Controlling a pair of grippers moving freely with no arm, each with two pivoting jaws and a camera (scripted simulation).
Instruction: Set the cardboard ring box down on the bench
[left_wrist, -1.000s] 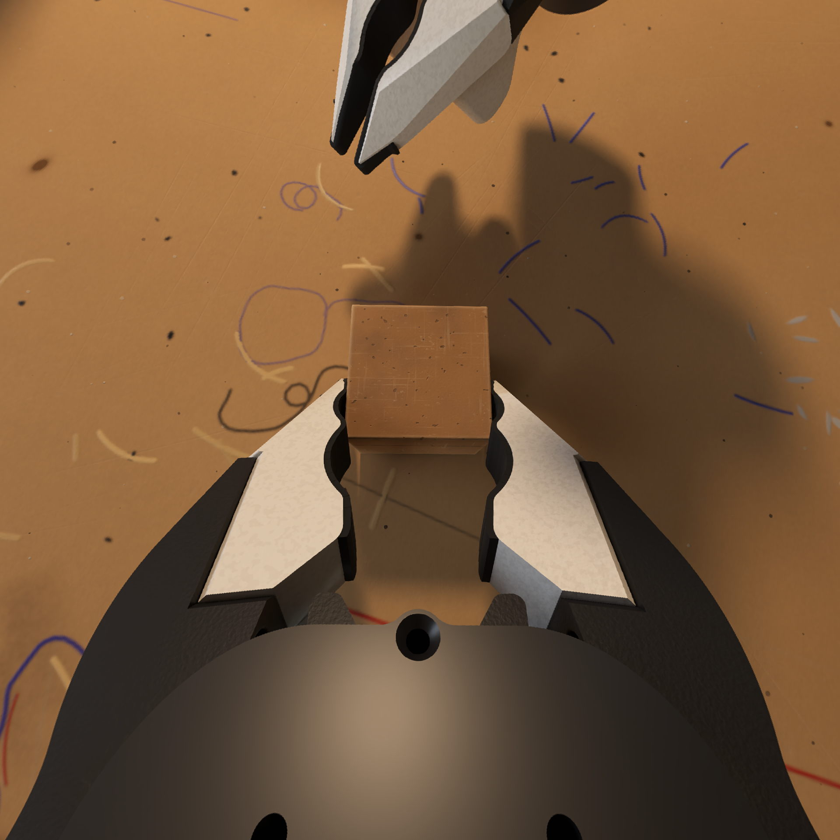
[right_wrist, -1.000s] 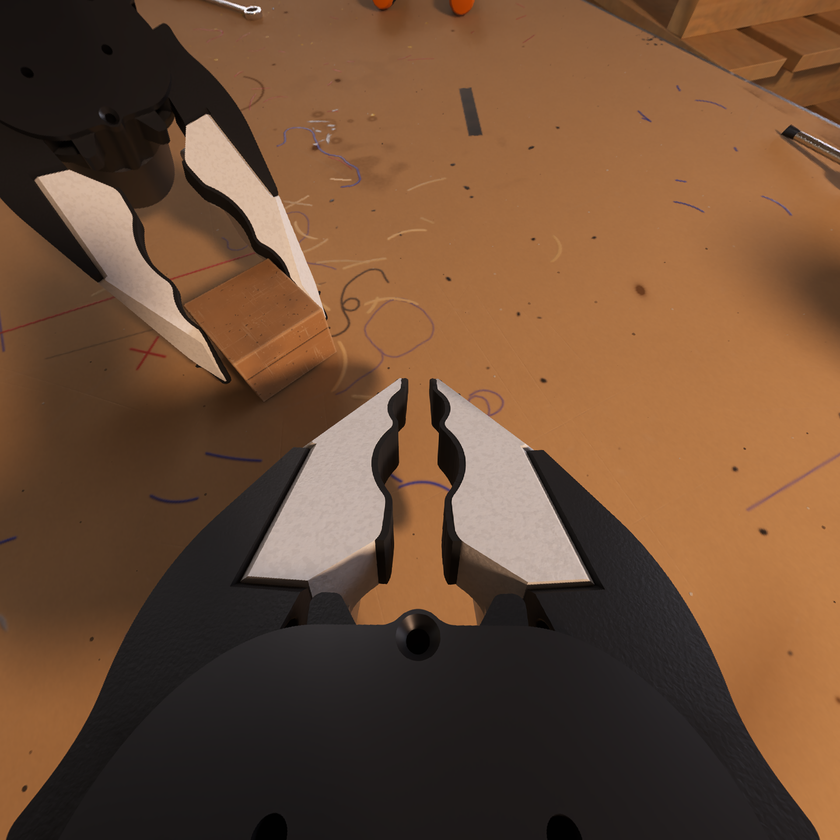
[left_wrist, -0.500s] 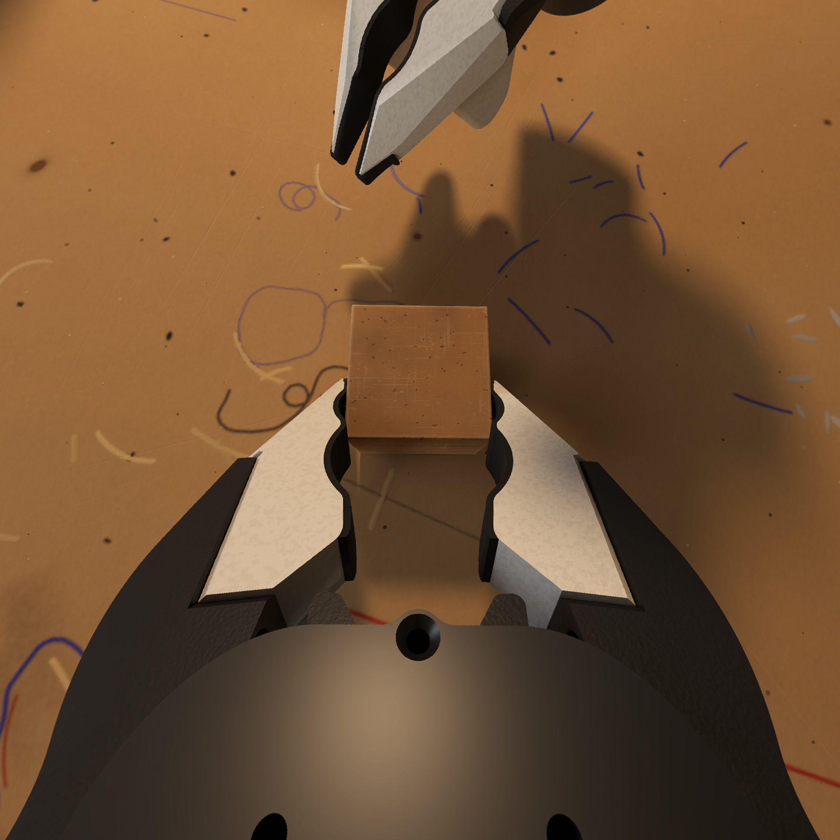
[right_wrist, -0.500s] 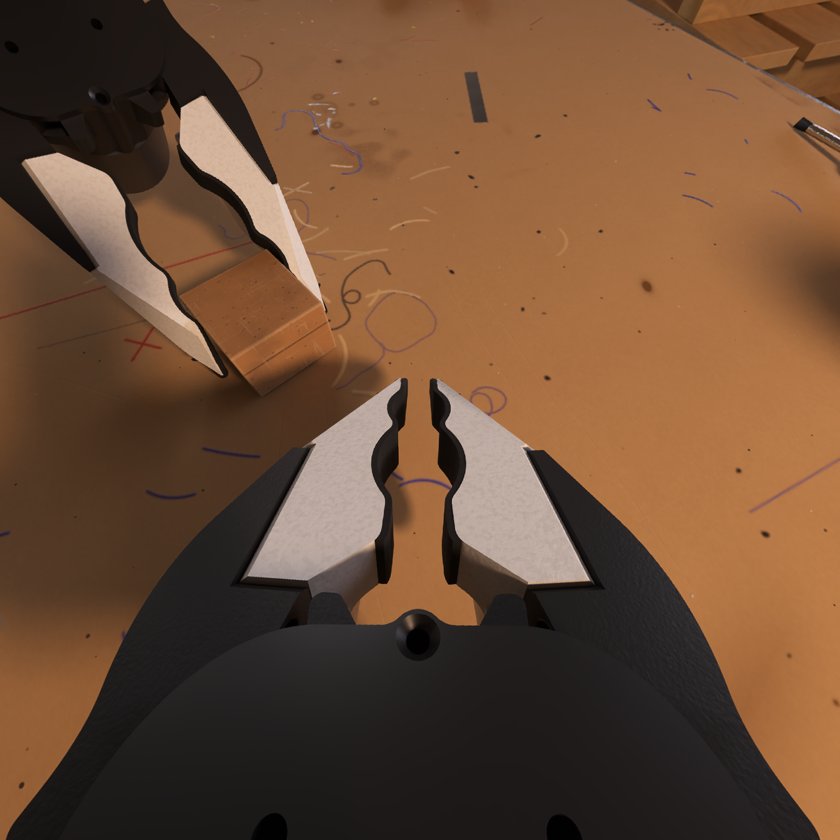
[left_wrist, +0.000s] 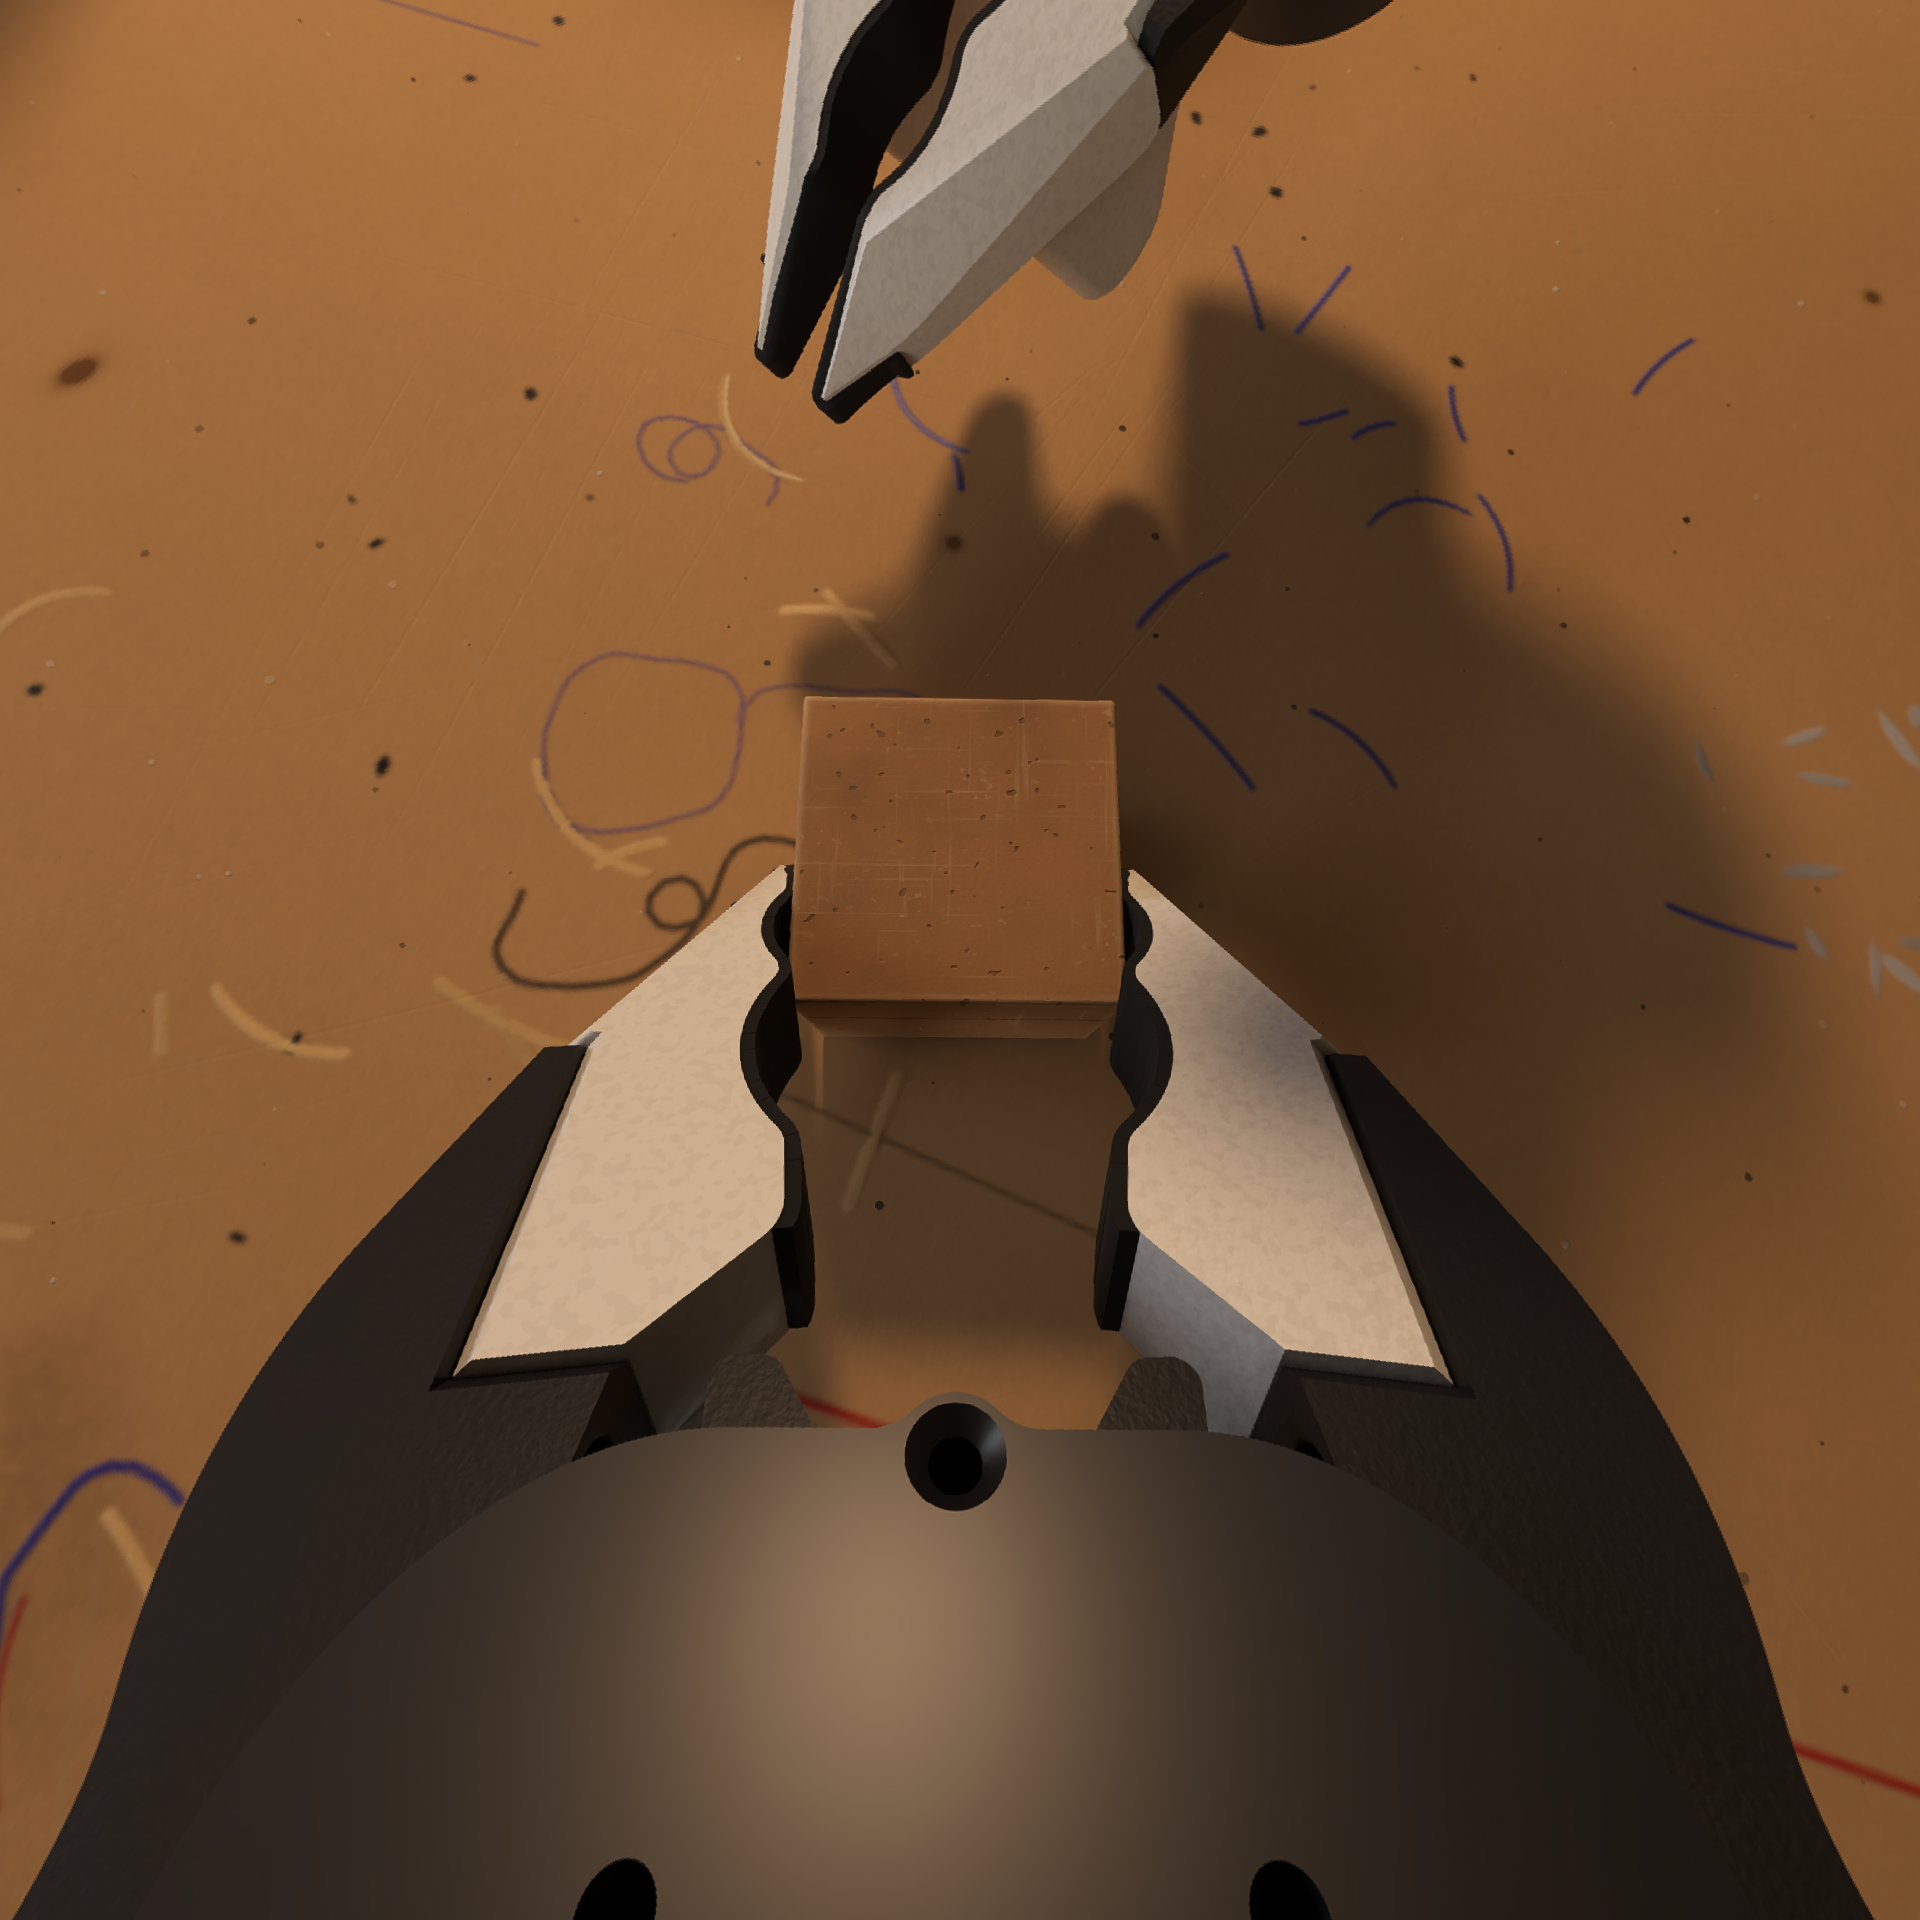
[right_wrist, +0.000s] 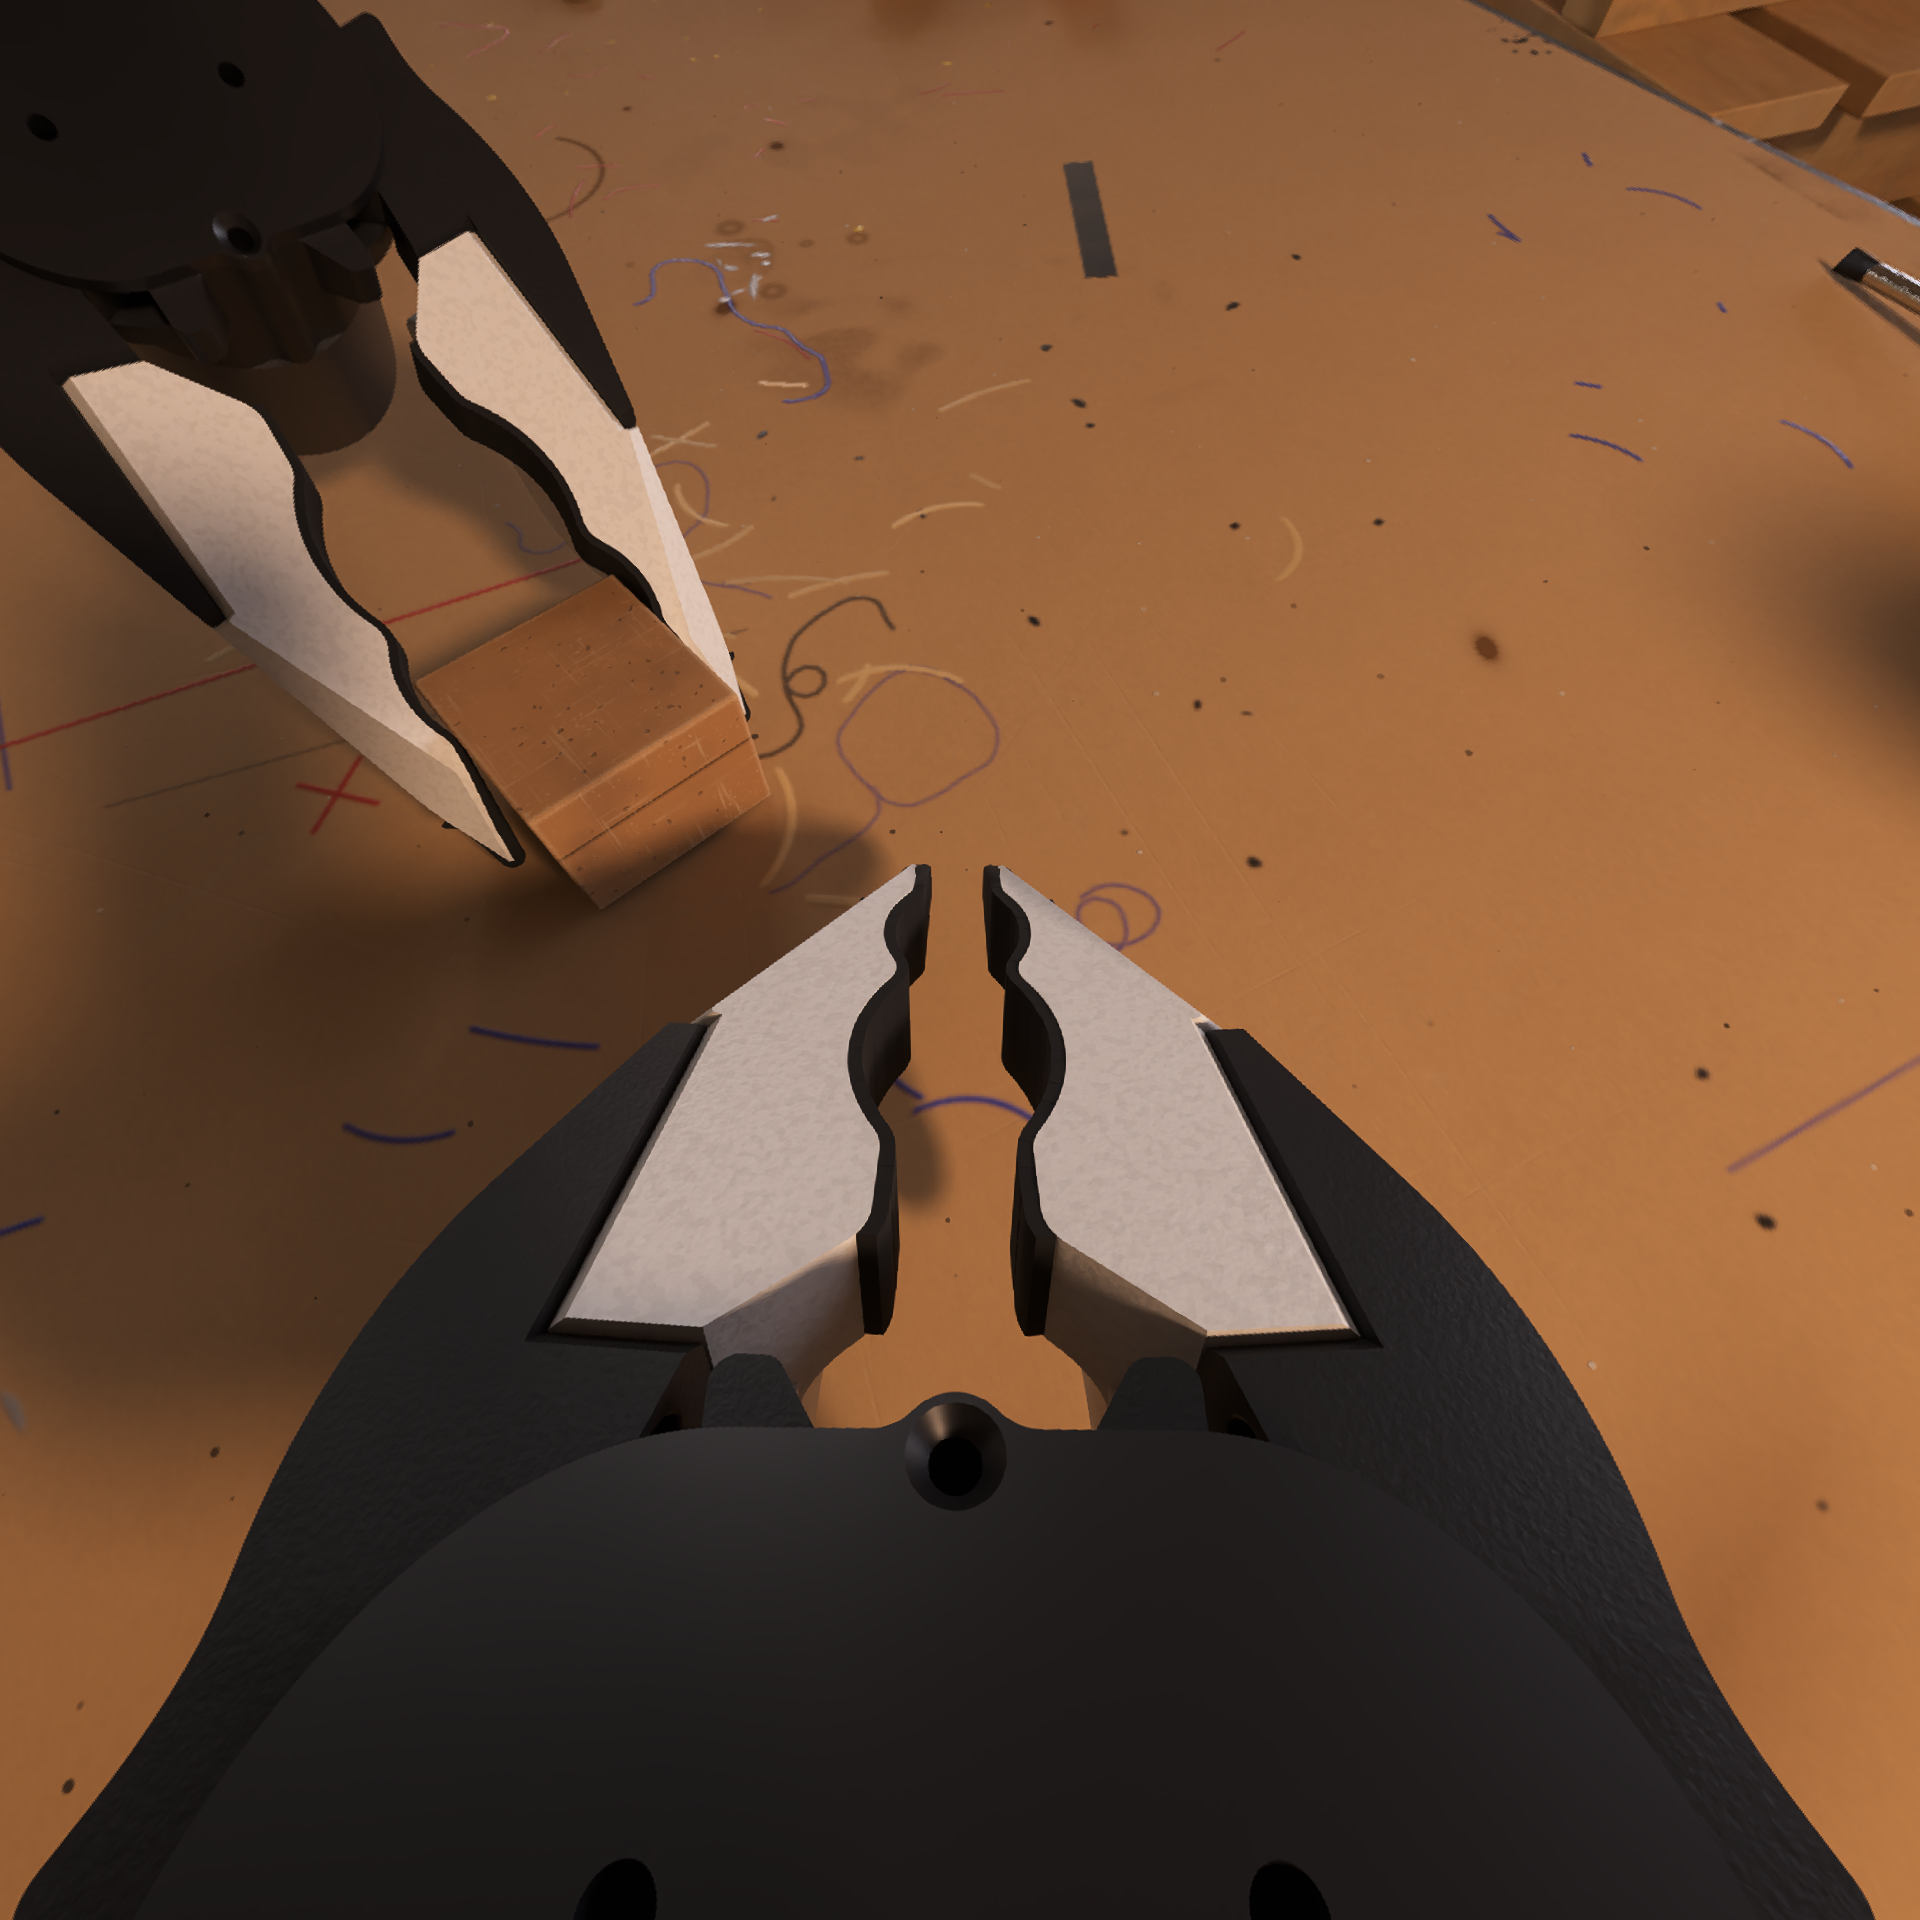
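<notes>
The cardboard ring box (left_wrist: 956, 810) is a small brown cube with a lid seam. My left gripper (left_wrist: 958, 878) is shut on its two sides at the fingertips. In the right wrist view the box (right_wrist: 592, 707) sits low in the left gripper (right_wrist: 623, 779), at or just above the brown bench (right_wrist: 1351, 727); I cannot tell if it touches. My right gripper (right_wrist: 956, 873) is empty, its jaws nearly together, and hovers to the right of the box. It also shows beyond the box in the left wrist view (left_wrist: 810, 387).
The bench (left_wrist: 312, 312) bears pen scribbles and specks. A black strip (right_wrist: 1089, 218) lies farther off. Wooden planks (right_wrist: 1766, 62) are at the far right corner, and a metal tool (right_wrist: 1881, 291) is at the right edge.
The right gripper has shifted slightly, so its view lost the items at the far bench edge. The left gripper and the box have stayed as they were.
</notes>
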